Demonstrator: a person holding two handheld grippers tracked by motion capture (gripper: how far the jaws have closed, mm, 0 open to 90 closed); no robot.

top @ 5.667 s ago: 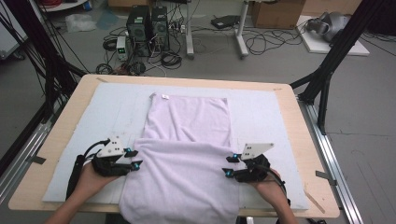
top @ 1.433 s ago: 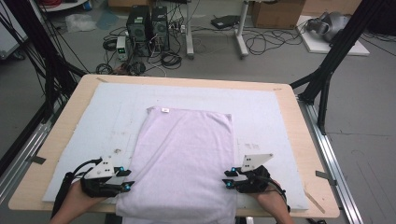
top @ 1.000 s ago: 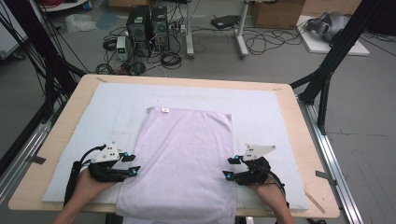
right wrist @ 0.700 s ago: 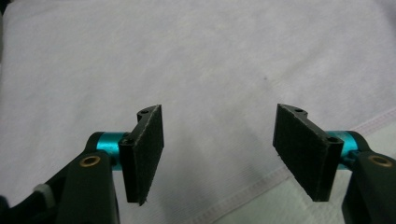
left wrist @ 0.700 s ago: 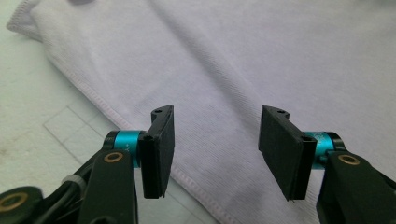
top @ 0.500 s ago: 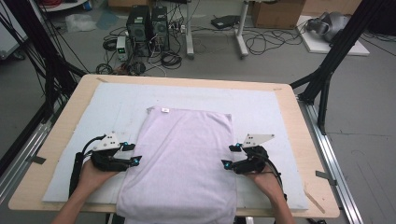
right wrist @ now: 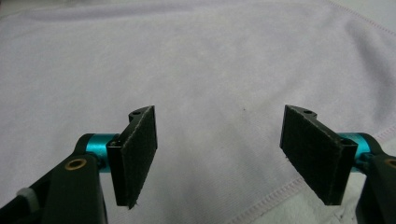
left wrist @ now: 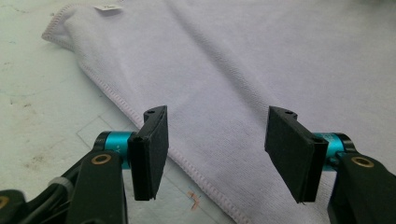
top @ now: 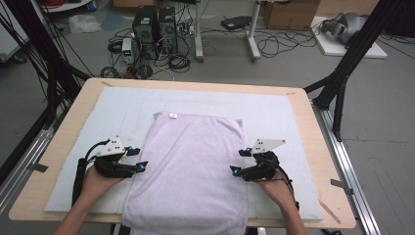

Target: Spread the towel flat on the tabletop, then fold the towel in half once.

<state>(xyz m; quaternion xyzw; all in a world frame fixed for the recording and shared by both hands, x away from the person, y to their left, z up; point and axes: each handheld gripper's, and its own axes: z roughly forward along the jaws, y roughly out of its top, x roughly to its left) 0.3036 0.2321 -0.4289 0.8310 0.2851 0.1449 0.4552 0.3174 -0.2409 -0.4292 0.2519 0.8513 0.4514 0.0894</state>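
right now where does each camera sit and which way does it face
High view: above the person's side, looking forward and down on the table; forearms, left gripper, right gripper.
Left gripper view: on the left gripper, facing the towel edge; open jaws.
Right gripper view: on the right gripper, over towel; open jaws.
All three share the towel.

Wooden table [top: 58, 152] carries a pale mat [top: 117, 105], perhaps foam.

Computer towers [top: 154, 25] and tangled cables [top: 274, 41] on the floor.
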